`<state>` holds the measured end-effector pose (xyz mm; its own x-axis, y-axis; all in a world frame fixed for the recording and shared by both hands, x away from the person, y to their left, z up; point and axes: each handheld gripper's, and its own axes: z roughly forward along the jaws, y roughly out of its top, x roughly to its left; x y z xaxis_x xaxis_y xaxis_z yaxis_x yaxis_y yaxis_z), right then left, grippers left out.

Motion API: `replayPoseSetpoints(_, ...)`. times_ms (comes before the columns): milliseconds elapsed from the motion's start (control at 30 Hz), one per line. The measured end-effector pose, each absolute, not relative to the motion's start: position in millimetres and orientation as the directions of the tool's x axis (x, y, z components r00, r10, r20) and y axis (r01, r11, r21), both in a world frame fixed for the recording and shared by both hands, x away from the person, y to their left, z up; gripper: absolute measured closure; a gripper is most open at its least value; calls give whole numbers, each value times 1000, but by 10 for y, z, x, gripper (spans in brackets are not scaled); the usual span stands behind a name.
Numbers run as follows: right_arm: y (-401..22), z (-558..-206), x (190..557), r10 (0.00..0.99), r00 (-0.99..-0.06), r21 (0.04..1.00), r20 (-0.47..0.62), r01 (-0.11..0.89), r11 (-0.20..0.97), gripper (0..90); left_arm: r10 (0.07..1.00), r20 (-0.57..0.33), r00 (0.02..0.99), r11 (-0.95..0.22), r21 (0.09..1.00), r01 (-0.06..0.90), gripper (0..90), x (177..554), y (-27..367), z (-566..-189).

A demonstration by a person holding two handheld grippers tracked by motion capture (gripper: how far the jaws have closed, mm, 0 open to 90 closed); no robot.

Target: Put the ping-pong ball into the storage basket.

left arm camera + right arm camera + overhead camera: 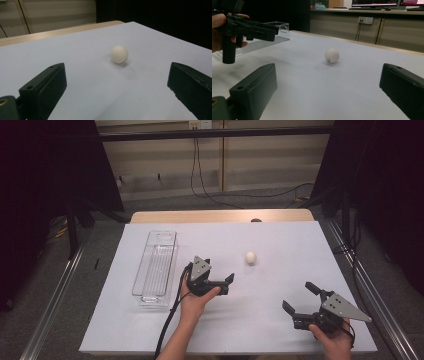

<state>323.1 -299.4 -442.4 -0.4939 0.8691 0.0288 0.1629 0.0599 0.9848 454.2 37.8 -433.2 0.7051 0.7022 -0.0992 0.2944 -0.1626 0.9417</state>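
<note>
A small white ball (250,257) rests on the white table sheet (290,240), a little right of centre. My left gripper (220,270) hovers just left of and nearer than the ball, open and holding nothing. In the left gripper view the ball (119,54) lies ahead of the left gripper (115,85), beyond its spread jaws. My right gripper (299,296) is at the front right, open and holding nothing, pointing toward the ball. The right gripper view shows the ball (331,55) well ahead of the right gripper (328,85), with the left gripper (249,28) at upper left.
A clear plastic tray (156,267) lies lengthwise at the left of the sheet, also seen as the tray (272,35) behind the left gripper. The table's wooden far edge (220,216) borders the sheet. Metal rails run along both sides of the table.
</note>
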Motion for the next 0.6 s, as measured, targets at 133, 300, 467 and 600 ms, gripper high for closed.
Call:
replayPoseSetpoints(133, -2998, -4424, 3229, 871, -491, 985, 29, 163, 59, 7, 701, -91, 707, -173, 941, 292, 25, 4572, 344, -4339)
replayPoseSetpoints(300, -2995, -4425, 3231, 869, -494, 985, 31, 164, 58, 7, 702, -95, 706, -173, 938, 299, 25, 4585, 324, -4348)
replayPoseSetpoints(467, -2991, -4427, 3235, 869, -494, 985, 27, 159, 60, 7, 702, -97, 706, -178, 936, 305, 25, 4599, 290, -4348)
replayPoseSetpoints(600, -2994, -4424, 3232, 868, -495, 985, 27, 160, 61, 7, 701, -84, 708, -191, 935, 300, 25, 4616, 275, -4339)
